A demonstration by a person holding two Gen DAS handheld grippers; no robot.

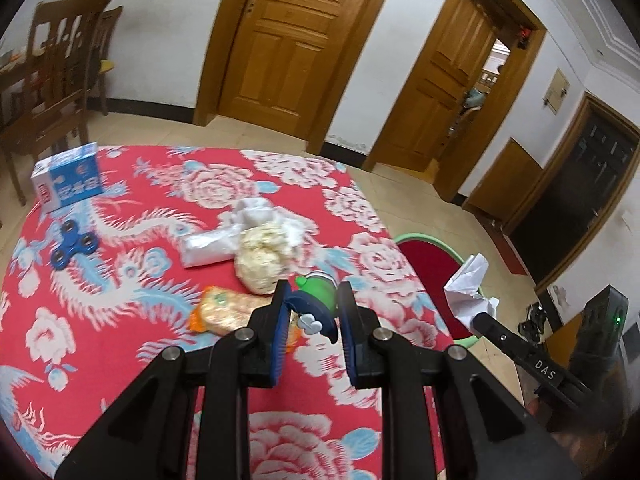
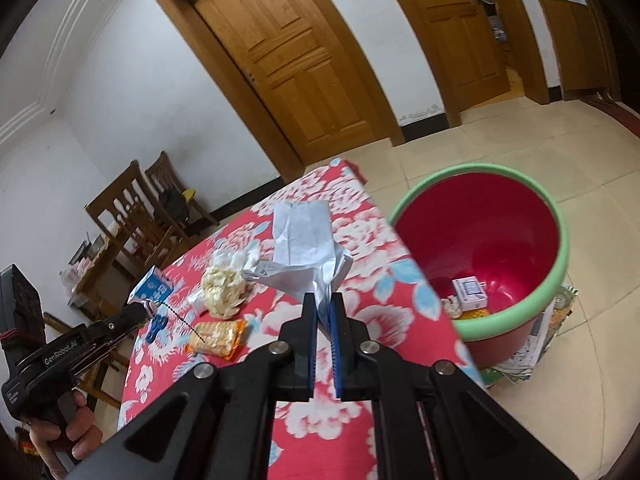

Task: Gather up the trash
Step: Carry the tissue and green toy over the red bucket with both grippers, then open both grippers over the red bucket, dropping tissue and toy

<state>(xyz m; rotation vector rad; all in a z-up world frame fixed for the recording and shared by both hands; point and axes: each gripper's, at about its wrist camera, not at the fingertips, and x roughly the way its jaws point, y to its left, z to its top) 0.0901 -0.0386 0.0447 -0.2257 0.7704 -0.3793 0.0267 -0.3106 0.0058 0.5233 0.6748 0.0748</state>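
Now the right gripper (image 2: 323, 300) is pinching a crumpled white paper sheet (image 2: 306, 246) between nearly closed fingers, holding it lifted above the edge of the red floral tablecloth (image 2: 352, 420), just beside the red plastic basin with a green rim (image 2: 562, 264) standing on the floor. The left gripper (image 1: 313, 294) is clamping a small green and blue toy figure (image 1: 318, 300) over the cloth. Beyond it are lying an orange snack packet (image 1: 224, 312), a pale crumpled bag (image 1: 262, 260), a blue fidget spinner (image 1: 74, 244) and a blue-and-white carton (image 1: 68, 178). Wooden doors (image 1: 288, 36) are lining the white wall behind.
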